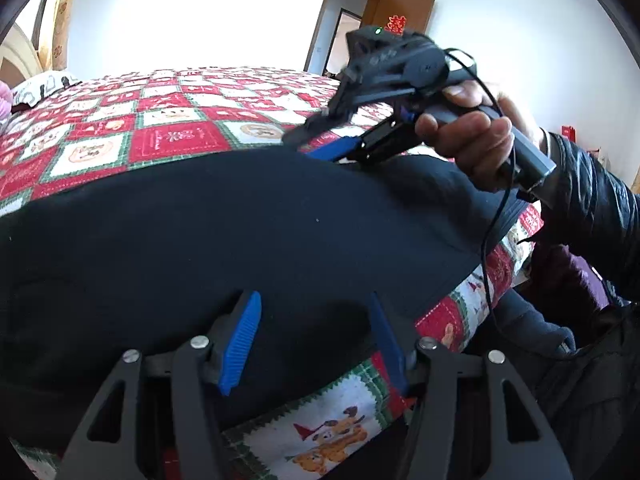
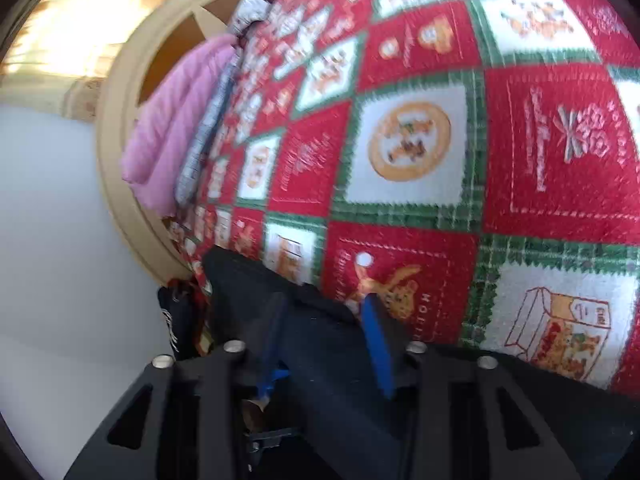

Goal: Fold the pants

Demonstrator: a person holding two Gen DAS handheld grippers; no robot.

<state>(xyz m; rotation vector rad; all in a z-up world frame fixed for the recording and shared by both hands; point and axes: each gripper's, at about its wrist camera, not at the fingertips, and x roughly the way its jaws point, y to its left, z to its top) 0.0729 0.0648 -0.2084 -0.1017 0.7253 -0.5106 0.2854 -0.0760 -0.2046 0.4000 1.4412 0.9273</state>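
Pants (image 1: 224, 240): dark navy, spread as one broad flat panel across lower and middle frame of the left wrist view, lying on the patchwork bedspread (image 1: 168, 120) of red, white and green squares. Near edge runs to the bed's edge at lower right. No crease or stacked layers can be made out against the dark cloth.

Left gripper (image 1: 316, 340): bottom centre of its own view, blue fingers apart and straddling the near edge of the fabric; pads do not appear to press it. Released.

Right gripper (image 1: 320, 142): upper right of the left wrist view, carried by a hand (image 1: 472, 132), tips at the far edge of the garment. In its own view (image 2: 326, 336) dark cloth fills the gap between the blue pads; whether they pinch it cannot be told, partly from blur.

Progress: judged early or mid-fold; garment laid out, both far and near edges addressed, lifting and folding over not yet done.

Containers: none in view. Pink cloth (image 2: 176, 128) and a round beige headboard (image 2: 116, 152) at left of the right wrist view.
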